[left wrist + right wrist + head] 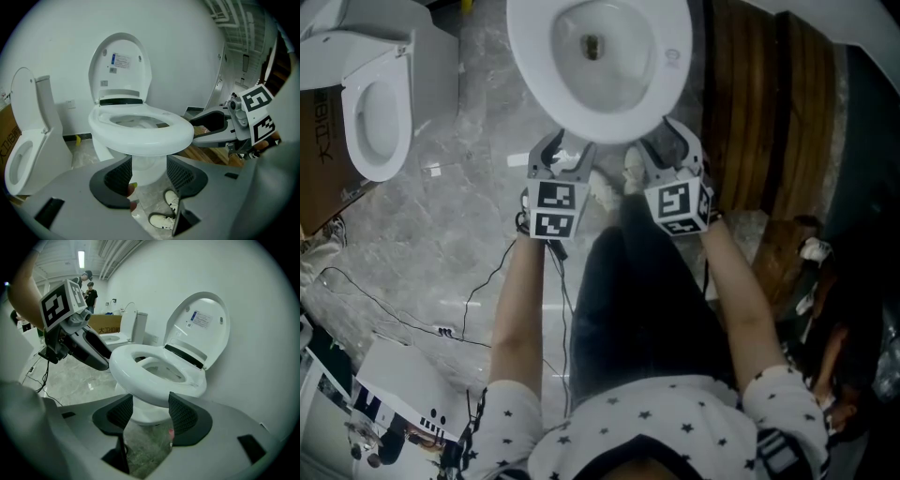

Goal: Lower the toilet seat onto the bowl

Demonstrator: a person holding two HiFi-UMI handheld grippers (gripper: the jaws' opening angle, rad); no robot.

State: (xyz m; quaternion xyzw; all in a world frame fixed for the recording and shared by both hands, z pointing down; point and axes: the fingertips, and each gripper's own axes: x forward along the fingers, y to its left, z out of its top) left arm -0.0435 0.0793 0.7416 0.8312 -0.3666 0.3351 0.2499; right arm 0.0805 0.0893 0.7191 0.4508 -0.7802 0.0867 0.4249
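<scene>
Looks steeply down on a white toilet seat (528, 56) lying flat on the rim of the bowl (630, 80), with the lid (121, 65) upright against the wall behind and bearing a printed label. Finds the left gripper (567, 150) and the right gripper (663, 142) side by side at the seat's front edge, both angled downward, marker cubes toward the person. Shows the left one's ribbed pads (117, 176) spread wide, with the seat's front curve just above them and the pedestal in the gap, pinching nothing. Shows the same on the right: pads (182, 414) well apart below the seat rim, closed on nothing. Takes in white sneakers (165, 220) on the grey marbled floor (459, 216) under the left gripper, a second toilet (380, 103) off to the left beside a cardboard box (319, 159), thin cables (478, 300) trailing across the floor, and dark wood planking (759, 103) to the right of the bowl.
</scene>
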